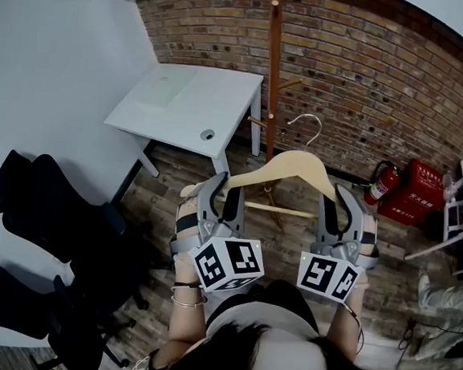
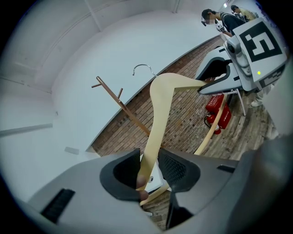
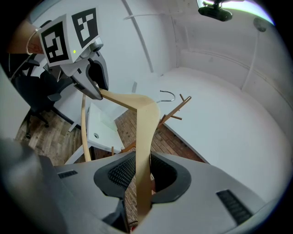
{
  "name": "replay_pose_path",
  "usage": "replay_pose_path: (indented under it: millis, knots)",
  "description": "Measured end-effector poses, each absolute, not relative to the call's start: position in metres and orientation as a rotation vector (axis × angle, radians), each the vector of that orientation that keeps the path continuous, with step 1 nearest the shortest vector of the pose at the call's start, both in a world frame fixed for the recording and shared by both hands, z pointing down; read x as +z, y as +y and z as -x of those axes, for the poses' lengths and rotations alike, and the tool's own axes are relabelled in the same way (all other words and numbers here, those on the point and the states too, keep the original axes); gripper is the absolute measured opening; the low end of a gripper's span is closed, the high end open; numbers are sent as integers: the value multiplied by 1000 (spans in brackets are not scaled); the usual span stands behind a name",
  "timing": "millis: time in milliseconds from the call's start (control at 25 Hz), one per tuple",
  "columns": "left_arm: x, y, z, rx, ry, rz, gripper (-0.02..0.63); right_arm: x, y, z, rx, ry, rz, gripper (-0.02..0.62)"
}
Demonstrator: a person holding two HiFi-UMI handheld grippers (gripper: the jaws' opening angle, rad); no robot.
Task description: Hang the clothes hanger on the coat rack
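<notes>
A pale wooden clothes hanger (image 1: 285,170) with a metal hook (image 1: 309,123) is held up in the air in front of the wooden coat rack (image 1: 271,71). My left gripper (image 1: 221,195) is shut on the hanger's left arm (image 2: 155,137). My right gripper (image 1: 340,207) is shut on the right arm (image 3: 143,151). The hook (image 2: 143,68) points up, near the rack's pegs (image 2: 110,91) but apart from them. In the right gripper view the hook (image 3: 167,94) sits just left of the pegs (image 3: 178,107).
A white desk (image 1: 186,104) stands left of the rack against the brick wall. Black office chairs (image 1: 58,229) are at the lower left. Red fire extinguishers (image 1: 404,187) sit at the right by the wall. People stand far off in the left gripper view (image 2: 219,18).
</notes>
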State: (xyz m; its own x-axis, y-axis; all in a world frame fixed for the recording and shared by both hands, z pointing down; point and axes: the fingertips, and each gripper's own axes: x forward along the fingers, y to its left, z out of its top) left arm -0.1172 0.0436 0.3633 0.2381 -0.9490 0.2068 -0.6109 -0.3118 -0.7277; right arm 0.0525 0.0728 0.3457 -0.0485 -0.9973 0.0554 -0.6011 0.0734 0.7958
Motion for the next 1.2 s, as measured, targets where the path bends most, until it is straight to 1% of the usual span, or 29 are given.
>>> replay_pose_path:
  millis: [440,1200]
  knots:
    - [363,25,112,-861,1423,2014,129,344,55,-58,-818,-1715,-1606,107]
    - [342,-64,94,-883,1476,1946,129,326,-43,-77,-859,-1776,-1579,109]
